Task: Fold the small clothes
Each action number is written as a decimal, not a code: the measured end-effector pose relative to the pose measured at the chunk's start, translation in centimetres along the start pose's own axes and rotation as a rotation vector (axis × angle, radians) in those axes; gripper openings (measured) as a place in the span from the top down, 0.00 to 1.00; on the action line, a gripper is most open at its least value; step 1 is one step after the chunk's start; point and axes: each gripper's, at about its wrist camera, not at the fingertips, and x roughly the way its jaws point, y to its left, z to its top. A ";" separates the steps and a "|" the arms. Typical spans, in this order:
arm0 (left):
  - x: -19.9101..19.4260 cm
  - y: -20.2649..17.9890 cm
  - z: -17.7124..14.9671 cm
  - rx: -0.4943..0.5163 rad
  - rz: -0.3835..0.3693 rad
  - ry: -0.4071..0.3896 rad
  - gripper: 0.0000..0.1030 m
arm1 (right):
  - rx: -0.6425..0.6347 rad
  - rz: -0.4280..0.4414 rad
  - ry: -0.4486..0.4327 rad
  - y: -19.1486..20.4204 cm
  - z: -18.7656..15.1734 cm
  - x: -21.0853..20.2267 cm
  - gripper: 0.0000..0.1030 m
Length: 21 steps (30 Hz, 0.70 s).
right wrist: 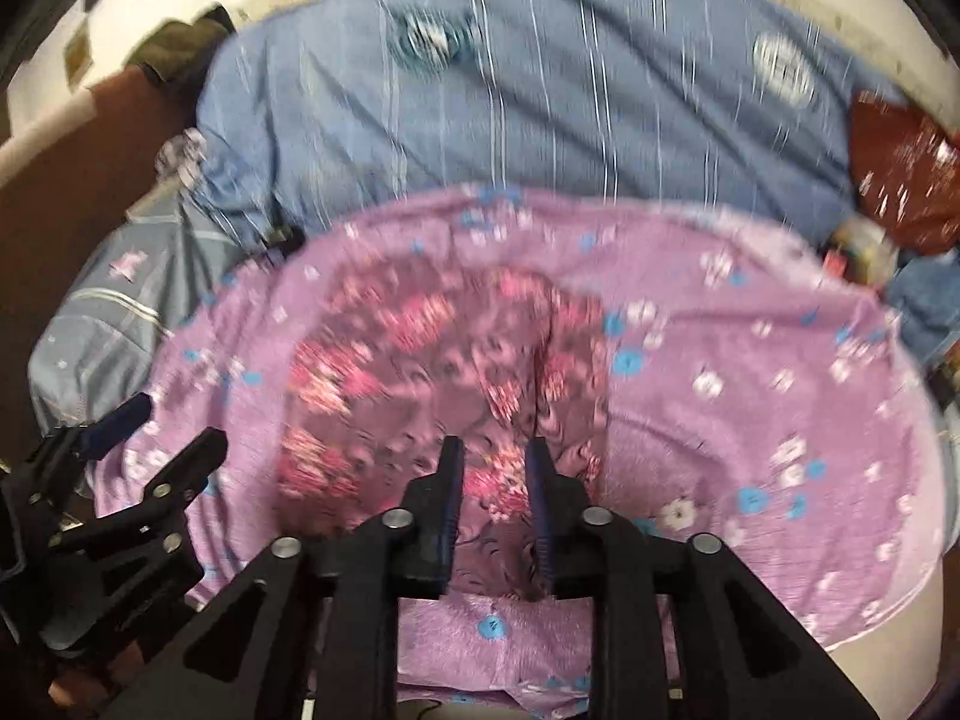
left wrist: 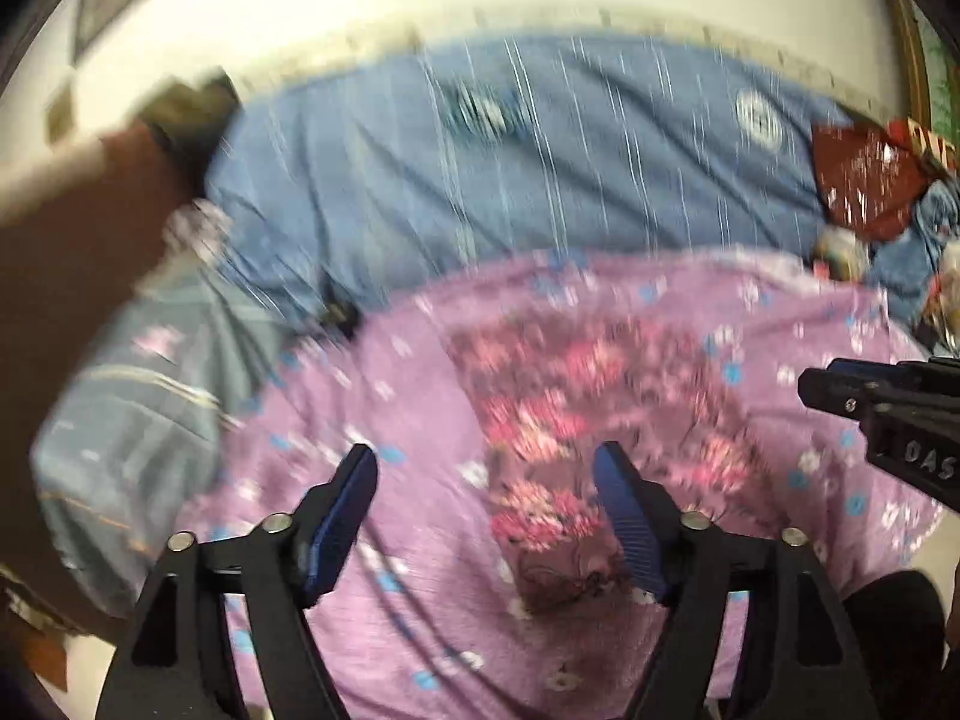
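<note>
A small mauve garment with pink flowers (left wrist: 558, 414) (right wrist: 444, 372) lies on a purple flowered sheet (left wrist: 408, 570) (right wrist: 750, 396) on the bed. My left gripper (left wrist: 486, 480) is open, fingers spread over the garment's near left part, holding nothing. My right gripper (right wrist: 495, 468) has its jaws a narrow gap apart, with the garment's near edge lying between or just under them; grip is unclear. Each gripper shows in the other's view: the right one at the right edge (left wrist: 888, 414), the left one at the lower left (right wrist: 120, 480). Both views are motion-blurred.
A blue striped bedsheet (left wrist: 510, 180) (right wrist: 510, 108) covers the bed behind. A grey-blue pillow (left wrist: 138, 420) (right wrist: 108, 318) lies at left by a brown headboard (left wrist: 72, 252). A dark red cloth (left wrist: 864, 180) (right wrist: 906, 168) and clutter sit at right. White wall behind.
</note>
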 end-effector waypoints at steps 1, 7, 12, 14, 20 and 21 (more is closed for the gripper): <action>-2.2 -0.2 0.0 -0.001 0.015 -0.040 0.23 | -0.009 -0.014 -0.027 0.4 0.4 -1.2 0.77; -12.4 -0.8 -1.0 -0.048 0.089 -0.206 0.10 | -0.068 -0.113 -0.194 2.4 0.8 -8.2 0.62; -16.2 -1.0 -2.4 -0.093 0.140 -0.269 0.05 | -0.103 -0.184 -0.304 3.4 0.4 -12.8 0.53; -17.3 -1.2 -3.0 -0.100 0.183 -0.302 0.01 | -0.102 -0.181 -0.329 3.7 0.2 -14.0 0.51; -17.2 -2.1 -4.2 -0.113 0.221 -0.352 0.01 | -0.129 -0.154 -0.393 5.6 -0.3 -16.9 0.48; -17.3 -2.2 -4.5 -0.116 0.223 -0.357 0.01 | -0.134 -0.149 -0.402 6.0 -0.4 -17.2 0.48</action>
